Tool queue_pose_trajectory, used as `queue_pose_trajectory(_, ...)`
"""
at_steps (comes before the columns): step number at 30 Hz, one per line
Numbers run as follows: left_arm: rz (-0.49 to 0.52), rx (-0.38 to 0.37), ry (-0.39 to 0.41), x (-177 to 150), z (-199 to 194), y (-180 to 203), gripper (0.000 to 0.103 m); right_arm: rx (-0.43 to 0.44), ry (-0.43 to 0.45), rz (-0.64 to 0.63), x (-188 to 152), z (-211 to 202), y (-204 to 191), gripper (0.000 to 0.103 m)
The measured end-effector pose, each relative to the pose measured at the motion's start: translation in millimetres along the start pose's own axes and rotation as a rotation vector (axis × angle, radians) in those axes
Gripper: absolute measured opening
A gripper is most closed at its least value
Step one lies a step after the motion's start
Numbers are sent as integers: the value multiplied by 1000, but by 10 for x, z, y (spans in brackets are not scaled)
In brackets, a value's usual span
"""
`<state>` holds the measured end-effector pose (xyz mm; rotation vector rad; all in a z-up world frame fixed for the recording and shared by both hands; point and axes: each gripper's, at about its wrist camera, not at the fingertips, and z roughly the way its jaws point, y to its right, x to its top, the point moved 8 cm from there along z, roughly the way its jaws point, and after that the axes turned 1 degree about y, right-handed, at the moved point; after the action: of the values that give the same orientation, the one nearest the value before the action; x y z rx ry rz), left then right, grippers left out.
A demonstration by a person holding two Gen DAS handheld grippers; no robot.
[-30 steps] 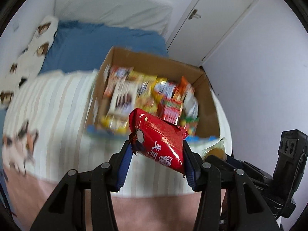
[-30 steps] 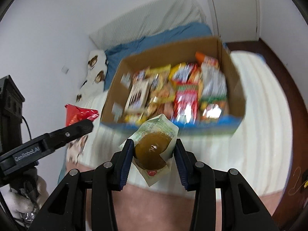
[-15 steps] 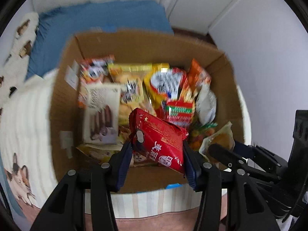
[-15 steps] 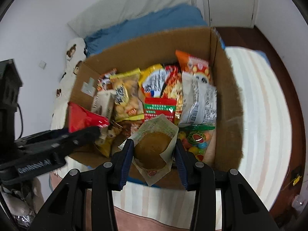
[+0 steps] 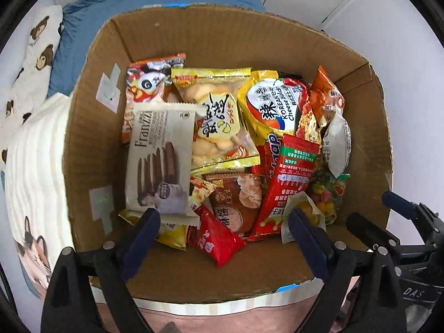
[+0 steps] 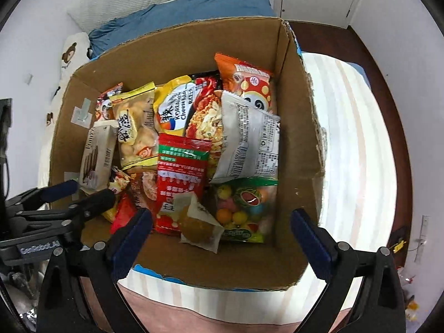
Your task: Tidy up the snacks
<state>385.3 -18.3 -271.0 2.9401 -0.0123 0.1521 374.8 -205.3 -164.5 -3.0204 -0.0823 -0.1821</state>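
Your left gripper (image 5: 223,229) and right gripper (image 6: 222,230) hang spread wide and empty over the corrugated cardboard box (image 5: 91,127). The glossy red packet (image 5: 215,238) and clear-wrapped brown cake (image 6: 198,226) lie inside near the front wall, partly hiding crinkled packs.

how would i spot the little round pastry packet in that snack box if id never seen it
Look in the cardboard box on the striped bedcover, at the near end by the open right gripper. The pastry packet lies on the red sachet, beside the bag of coloured candy balls. It alone is a clear-and-white wrapper showing one round brown cake.
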Motion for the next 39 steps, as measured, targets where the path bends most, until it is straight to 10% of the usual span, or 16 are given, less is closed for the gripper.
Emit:
queue_pose_trajectory(19, 27, 55, 128, 6, -452, 42, 100, -31, 94, 10, -74, -286, 46, 102)
queue_pose_trajectory(39, 36, 115, 454, -898, -1554, 15, 100, -25, 400, -20, -938, -1549, -154, 102)
